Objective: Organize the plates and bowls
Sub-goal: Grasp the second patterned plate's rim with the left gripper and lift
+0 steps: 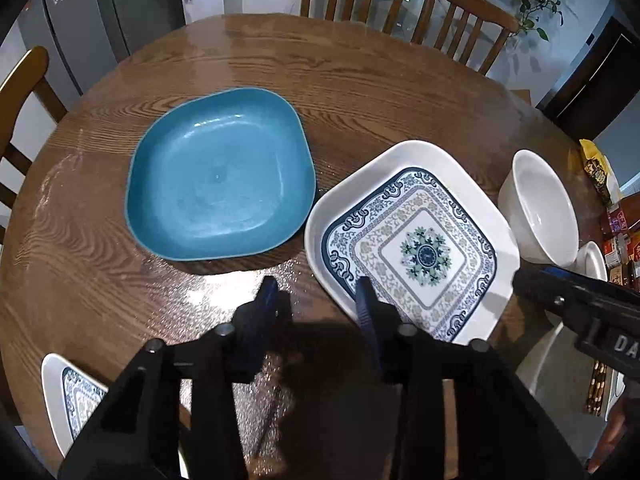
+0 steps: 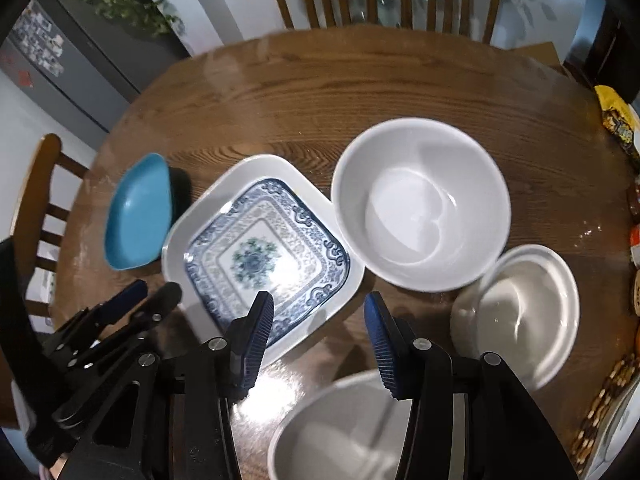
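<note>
1. Where your left gripper [image 1: 318,296] hovers, jaws parted and empty, a glossy teal square dish [image 1: 220,176] lies on the wooden table [image 1: 360,80].
2. Beside it: a white square plate [image 1: 412,240], blue-patterned.
3. Right: a plain white bowl [image 2: 420,204]; your right gripper [image 2: 320,320] gapes, holding nothing.

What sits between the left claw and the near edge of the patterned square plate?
Nothing visible. The left claw hangs open over bare table, its right finger already over the patterned plate corner. The blue dish lies off to the plate's left, not in the path.
</note>
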### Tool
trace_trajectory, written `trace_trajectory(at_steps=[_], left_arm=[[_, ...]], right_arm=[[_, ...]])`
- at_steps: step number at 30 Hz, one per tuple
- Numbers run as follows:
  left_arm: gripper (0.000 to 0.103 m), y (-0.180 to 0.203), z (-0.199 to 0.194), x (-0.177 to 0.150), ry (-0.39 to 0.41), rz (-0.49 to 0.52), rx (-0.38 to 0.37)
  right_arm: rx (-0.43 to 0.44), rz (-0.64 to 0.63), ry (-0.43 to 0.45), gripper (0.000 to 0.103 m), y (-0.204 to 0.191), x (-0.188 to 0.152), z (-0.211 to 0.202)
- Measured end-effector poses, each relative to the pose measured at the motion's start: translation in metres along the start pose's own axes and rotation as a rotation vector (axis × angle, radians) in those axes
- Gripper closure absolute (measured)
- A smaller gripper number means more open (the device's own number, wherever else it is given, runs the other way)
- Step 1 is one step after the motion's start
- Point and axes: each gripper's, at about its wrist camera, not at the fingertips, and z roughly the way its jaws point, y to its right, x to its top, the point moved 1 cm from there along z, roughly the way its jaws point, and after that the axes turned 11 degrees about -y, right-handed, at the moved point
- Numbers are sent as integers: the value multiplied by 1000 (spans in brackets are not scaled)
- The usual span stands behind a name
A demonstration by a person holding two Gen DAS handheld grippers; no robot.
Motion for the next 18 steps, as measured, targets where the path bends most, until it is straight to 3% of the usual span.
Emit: trace_trajectory(at_steps=[10, 14, 18], left_arm=[[84, 6, 13, 2, -47, -22, 0], [86, 13, 11, -1, -36, 41, 76], [87, 1, 11, 0, -69, 78, 91]], right_arm=[[7, 66, -30, 54, 14, 10, 26], [19, 60, -35, 54, 15, 12, 28], [17, 31, -26, 54, 11, 18, 21]])
